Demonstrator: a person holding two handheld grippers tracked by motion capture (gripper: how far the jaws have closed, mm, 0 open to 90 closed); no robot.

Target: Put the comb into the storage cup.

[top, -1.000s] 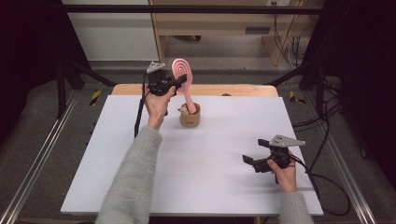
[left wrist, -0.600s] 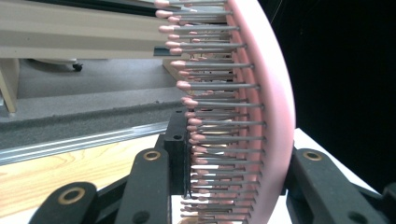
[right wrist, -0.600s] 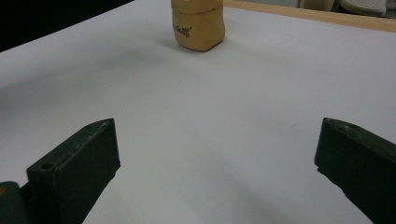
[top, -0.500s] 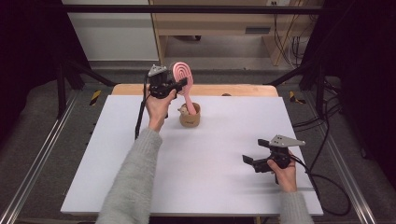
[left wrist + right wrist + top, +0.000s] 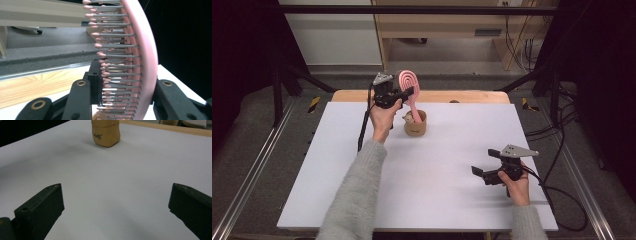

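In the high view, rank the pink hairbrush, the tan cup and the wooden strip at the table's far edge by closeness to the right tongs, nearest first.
1. Tan cup, ahead and to the left of the right tongs.
2. Pink hairbrush, standing in the cup, its head held in the left tongs.
3. Wooden strip, along the far edge.

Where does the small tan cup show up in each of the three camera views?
High view: the small tan cup stands on the white table's far middle, below the pink hairbrush.
Left gripper view: a tan sliver at the bottom edge, under the brush bristles, is probably it.
Right gripper view: top centre.
Shared landmark: the wooden strip along the table's far edge.
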